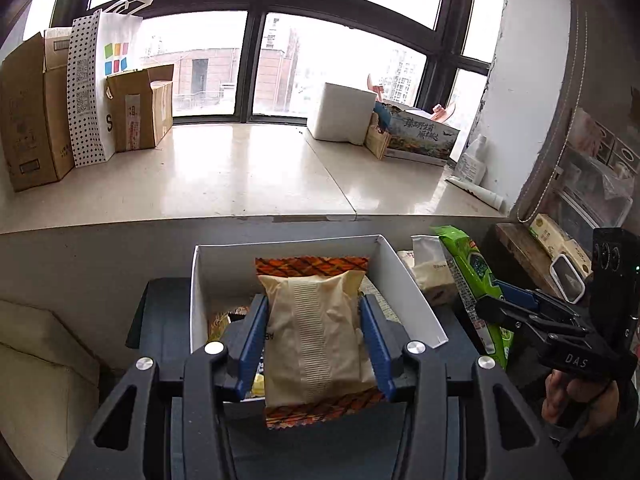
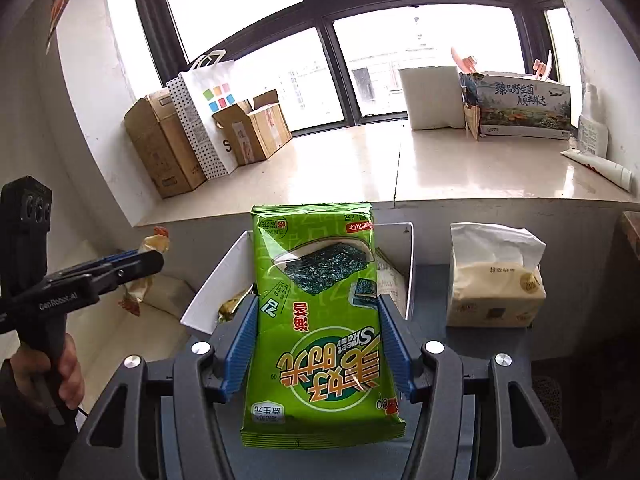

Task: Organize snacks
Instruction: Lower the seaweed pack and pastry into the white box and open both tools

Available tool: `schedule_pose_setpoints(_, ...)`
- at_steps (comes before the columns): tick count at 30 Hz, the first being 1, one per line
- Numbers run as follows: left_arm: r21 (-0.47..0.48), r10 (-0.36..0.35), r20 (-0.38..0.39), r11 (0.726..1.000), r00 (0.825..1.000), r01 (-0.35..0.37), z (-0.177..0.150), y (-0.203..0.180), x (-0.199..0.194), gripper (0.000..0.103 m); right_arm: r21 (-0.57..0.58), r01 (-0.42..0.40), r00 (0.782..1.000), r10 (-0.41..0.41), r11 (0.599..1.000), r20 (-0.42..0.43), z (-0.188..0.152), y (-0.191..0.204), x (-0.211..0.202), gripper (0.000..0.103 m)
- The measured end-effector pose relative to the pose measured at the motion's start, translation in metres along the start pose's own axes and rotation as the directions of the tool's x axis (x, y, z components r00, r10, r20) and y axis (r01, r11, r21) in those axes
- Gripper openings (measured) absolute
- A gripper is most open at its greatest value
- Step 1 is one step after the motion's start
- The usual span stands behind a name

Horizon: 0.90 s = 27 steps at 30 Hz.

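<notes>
Left tongs clamping beige snack packet, right tongs clamping green seaweed packet

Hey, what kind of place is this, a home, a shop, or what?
Probably a flat in a city: a wide pale stone windowsill under dark-framed windows facing apartment blocks, brown cardboard boxes stacked on it, and a soft tissue pack beside a white snack bin.

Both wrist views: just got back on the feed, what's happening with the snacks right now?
A person is sorting snacks with a handheld gripper in each hand. The left gripper is shut on a beige snack packet with orange patterned ends, held above the white box. The right gripper is shut on a green seaweed snack pack, also held over that box. A few other snacks already lie inside it. A tissue pack sits beside the box.
</notes>
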<state>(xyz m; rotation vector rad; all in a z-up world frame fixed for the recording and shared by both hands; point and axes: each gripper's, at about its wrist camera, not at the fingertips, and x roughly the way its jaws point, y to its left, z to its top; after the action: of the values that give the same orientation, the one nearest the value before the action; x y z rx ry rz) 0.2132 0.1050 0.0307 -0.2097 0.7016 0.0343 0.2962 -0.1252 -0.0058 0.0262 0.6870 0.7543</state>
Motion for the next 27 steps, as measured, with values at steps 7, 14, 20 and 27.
schedule_pose_setpoints(7, 0.004, 0.076, -0.082, 0.997, 0.994, -0.076, 0.005, 0.011, 0.07, 0.052, 0.067, -0.008, 1.0, 0.008, 0.998, -0.006, 0.031, -0.014, 0.048, 0.068)
schedule_pose_setpoints(14, 0.014, 0.065, -0.089, 0.998, 0.994, -0.064, -0.002, 0.017, 0.079, 0.103, 0.112, 0.0, 0.998, 0.007, 0.994, -0.058, 0.026, -0.03, 0.077, 0.101)
schedule_pose_setpoints(20, 0.036, 0.086, -0.081, 0.996, 0.993, -0.083, -0.004, 0.013, 0.073, 0.103, 0.062, 0.006, 0.999, -0.003, 0.998, -0.039, 0.019, -0.028, 0.07, 0.103)
schedule_pose_setpoints(27, 0.06, 0.076, -0.075, 0.996, 0.994, -0.072, -0.01, 0.002, 0.06, 0.103, 0.008, 0.017, 0.999, -0.017, 1.0, -0.042, 0.01, -0.019, 0.056, 0.103)
